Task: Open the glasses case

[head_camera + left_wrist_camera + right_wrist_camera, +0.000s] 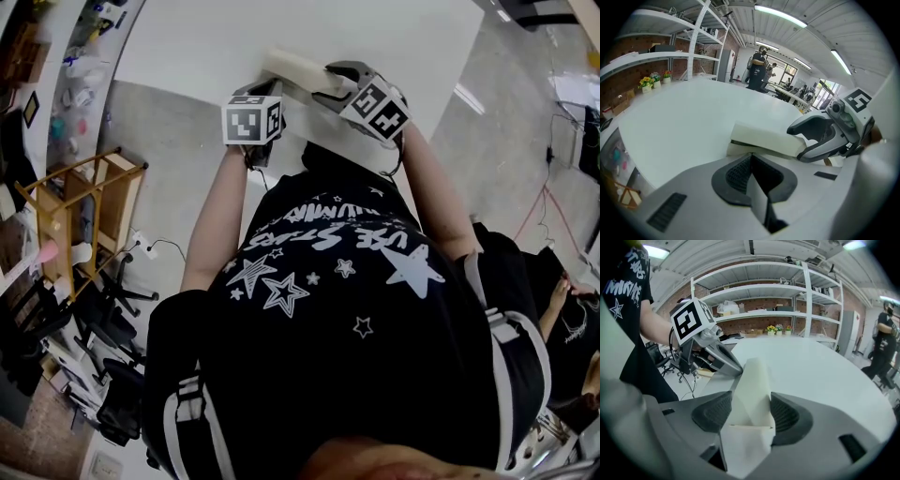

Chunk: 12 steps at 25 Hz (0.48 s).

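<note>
Case (298, 70): near side hidden behind left hand-held gripper (270, 92) and right hand-held gripper (330, 82). Table (281, 37): near edge behind torso (347, 309). Shelf items (740, 308): too small to identify.

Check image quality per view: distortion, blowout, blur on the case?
Head view: white table nearly blown out, glasses case low-contrast against it. Left gripper view: strong fisheye, dark corners, case sharp. Right gripper view: same fisheye, case's near end soft.

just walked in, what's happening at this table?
A person works a white glasses case with two hand-held grippers at the edge of a white table. The right gripper is clamped across the case. The left gripper is shut at its other end, seemingly on a thin flap. The case looks barely parted, not open yet.
</note>
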Each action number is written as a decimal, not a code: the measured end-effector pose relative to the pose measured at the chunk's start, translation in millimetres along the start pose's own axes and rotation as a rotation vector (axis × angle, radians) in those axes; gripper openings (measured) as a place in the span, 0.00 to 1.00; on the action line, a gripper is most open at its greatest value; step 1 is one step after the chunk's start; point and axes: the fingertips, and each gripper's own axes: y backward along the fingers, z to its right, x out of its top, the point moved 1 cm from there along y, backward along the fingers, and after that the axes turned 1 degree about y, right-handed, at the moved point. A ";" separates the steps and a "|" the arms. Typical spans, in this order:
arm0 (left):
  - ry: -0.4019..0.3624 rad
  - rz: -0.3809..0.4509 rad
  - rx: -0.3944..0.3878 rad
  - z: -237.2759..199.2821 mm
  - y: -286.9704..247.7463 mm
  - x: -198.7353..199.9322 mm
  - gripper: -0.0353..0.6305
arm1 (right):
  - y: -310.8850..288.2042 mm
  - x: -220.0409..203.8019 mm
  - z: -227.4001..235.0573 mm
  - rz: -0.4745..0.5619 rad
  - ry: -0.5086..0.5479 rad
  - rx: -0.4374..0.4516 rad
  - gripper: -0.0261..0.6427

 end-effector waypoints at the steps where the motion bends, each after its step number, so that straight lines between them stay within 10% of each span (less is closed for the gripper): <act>1: 0.000 -0.002 -0.001 -0.6 -0.2 -0.6 0.07 | -0.1 0.3 -0.1 0.005 -0.005 0.001 0.43; 12: 0.000 -0.012 0.001 -1.2 -2.6 -1.9 0.07 | 22.8 14.8 17.8 0.092 -0.010 -0.127 0.42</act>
